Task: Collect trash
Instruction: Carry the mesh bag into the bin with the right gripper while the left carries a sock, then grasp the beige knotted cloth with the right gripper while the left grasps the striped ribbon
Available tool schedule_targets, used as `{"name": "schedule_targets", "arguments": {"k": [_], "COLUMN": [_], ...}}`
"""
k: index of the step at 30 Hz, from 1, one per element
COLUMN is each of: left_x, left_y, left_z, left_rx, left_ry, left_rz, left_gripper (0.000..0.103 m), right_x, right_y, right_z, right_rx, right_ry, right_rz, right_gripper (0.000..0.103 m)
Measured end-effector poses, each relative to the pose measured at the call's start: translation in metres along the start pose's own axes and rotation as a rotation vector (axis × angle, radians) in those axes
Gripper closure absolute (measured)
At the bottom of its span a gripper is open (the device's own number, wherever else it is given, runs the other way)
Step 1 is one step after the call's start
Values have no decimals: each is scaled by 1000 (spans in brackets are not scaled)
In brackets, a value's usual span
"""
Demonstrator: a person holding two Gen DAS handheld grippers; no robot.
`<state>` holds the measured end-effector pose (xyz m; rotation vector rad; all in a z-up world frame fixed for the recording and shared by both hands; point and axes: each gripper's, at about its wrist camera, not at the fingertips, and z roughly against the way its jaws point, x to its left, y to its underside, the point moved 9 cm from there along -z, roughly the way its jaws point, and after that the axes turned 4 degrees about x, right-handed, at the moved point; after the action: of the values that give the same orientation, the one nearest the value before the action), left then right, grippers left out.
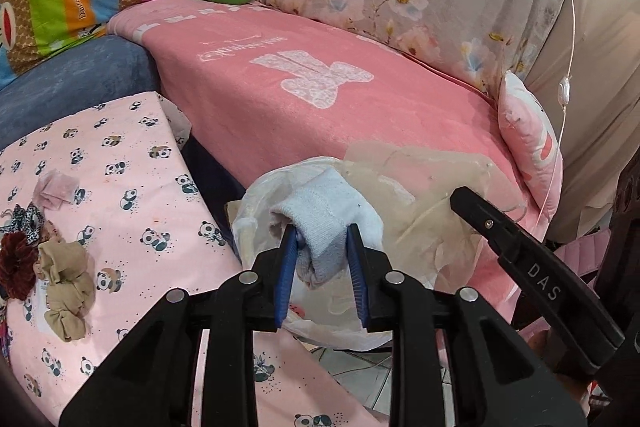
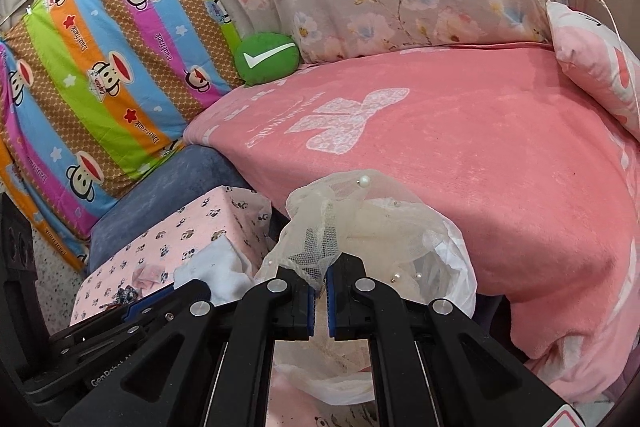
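A rolled white sock (image 1: 328, 223) hangs over the translucent plastic bag's (image 1: 256, 227) mouth; a cream pearl-dotted mesh piece (image 2: 360, 223), possibly netting, drapes the bag's right rim.

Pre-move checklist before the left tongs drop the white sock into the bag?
1. Left tongs grip the white sock: ok, pads press on both sides of it.
2. Right tongs hold the cream mesh piece: ok, shut on its edge.
3. Plastic bag mouth open under the sock: cannot tell, the sock and the mesh cover it.
4. Right tongs out of the sock's way: ok, off to the side in the left wrist view.
5. Items left on the panda-print cloth: not ok, the beige scrunchie and the pink scrap remain.
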<state>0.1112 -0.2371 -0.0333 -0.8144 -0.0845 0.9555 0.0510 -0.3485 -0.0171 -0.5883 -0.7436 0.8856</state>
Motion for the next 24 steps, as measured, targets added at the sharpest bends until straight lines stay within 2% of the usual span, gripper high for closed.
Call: {"name": "schedule_targets", "arguments": {"k": [3, 4, 5, 6, 10, 19, 24], "left_x": [-6, -6, -5, -3, 4, 27, 44], "left_y": [1, 1, 1, 0, 3, 9, 15], "left_z": [-10, -12, -13, -13, -11, 7, 24], "left_rx": [18, 22, 22, 9, -3, -20, -38], "left_ry": [16, 21, 17, 6, -39, -115, -143], "left_rz": [-5, 3, 11, 20, 6, 28, 57], "left_gripper": [74, 71, 56, 47, 46, 46, 46], "right_x": [-7, -8, -9, -9, -6, 15, 37], "right_y": [2, 2, 3, 4, 9, 15, 22], "right_z": [-4, -7, -8, -9, -12, -6, 1], "right_rx": [9, 16, 19, 19, 23, 29, 39], "right_ry": [6, 5, 8, 18, 31, 15, -8], "right_rz": [-8, -6, -4, 2, 18, 51, 86], "right_gripper": [98, 93, 90, 88, 75, 59, 55]}}
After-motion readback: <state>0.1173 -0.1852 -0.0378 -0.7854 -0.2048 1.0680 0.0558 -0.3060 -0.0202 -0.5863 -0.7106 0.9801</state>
